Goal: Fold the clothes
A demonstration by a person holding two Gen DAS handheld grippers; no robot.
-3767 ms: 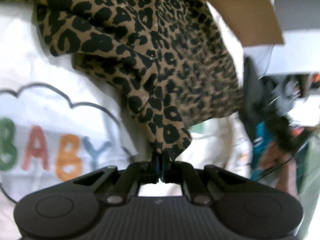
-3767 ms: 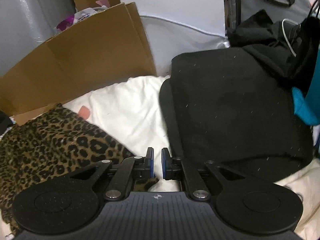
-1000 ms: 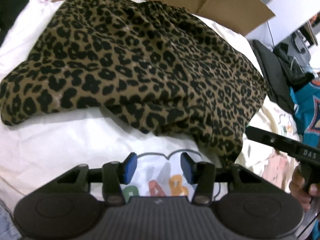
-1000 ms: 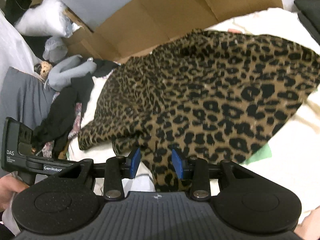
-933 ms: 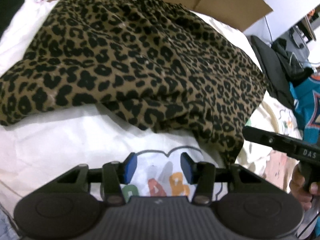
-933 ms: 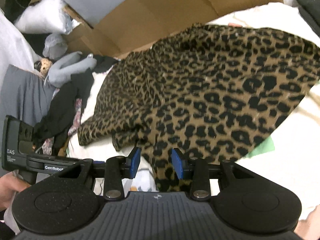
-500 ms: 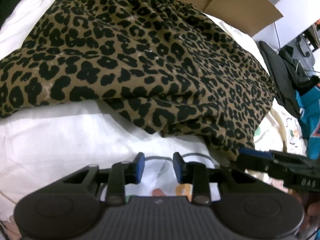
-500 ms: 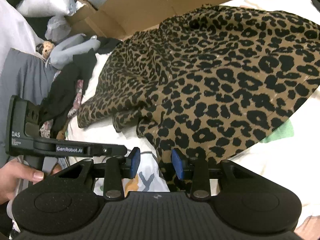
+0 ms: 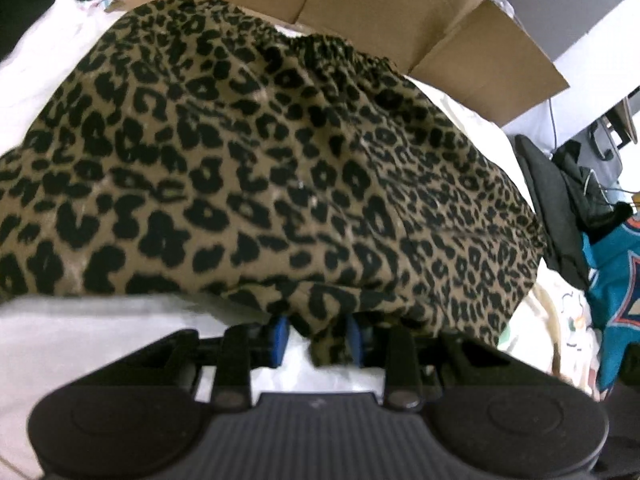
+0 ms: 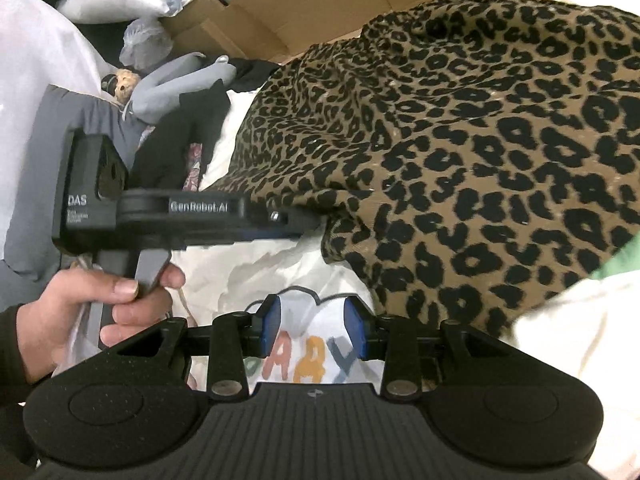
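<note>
- Leopard-print garment (image 9: 280, 168) spread over white bedding (image 9: 100, 332), in front of cardboard (image 9: 400, 8).
- Left gripper (image 9: 316, 340) at its near hem, fabric between part-open jaws; grip unclear.
- Right gripper (image 10: 314, 326) open, empty, above a "BABY" print (image 10: 308, 364).

garment (image 9: 280, 168): ahead of the left gripper (image 9: 316, 338) fingers, hem between them
cardboard (image 9: 384, 8): behind garment

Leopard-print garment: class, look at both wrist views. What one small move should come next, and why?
Probably close the left tongs on the leopard-print garment. Its near hem already lies between the blue pads, which have just been closing but do not clearly pinch it. The right tongs stand open over the white "BABY" cloth, holding nothing.
</note>
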